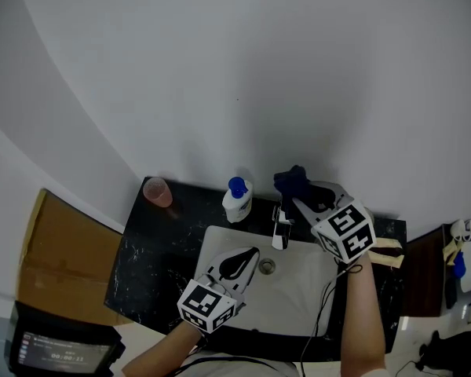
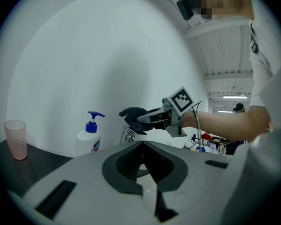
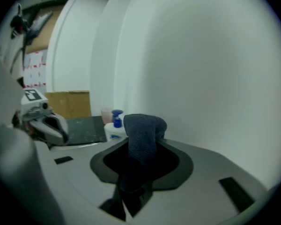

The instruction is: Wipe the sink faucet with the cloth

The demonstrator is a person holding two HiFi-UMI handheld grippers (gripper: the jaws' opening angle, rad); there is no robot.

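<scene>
One cloth (image 1: 290,181) in R gripper (image 1: 299,198) over faucet (image 1: 281,228), wall (image 1: 243,69) close behind.

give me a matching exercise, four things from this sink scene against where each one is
Things:
1 cloth
2 pink cup
3 soap bottle
4 left gripper

Places:
A over the sink basin
B back corner of the counter
C in the right gripper
D between the cup and the faucet

Pairs: 1-C; 2-B; 3-D; 4-A
</scene>
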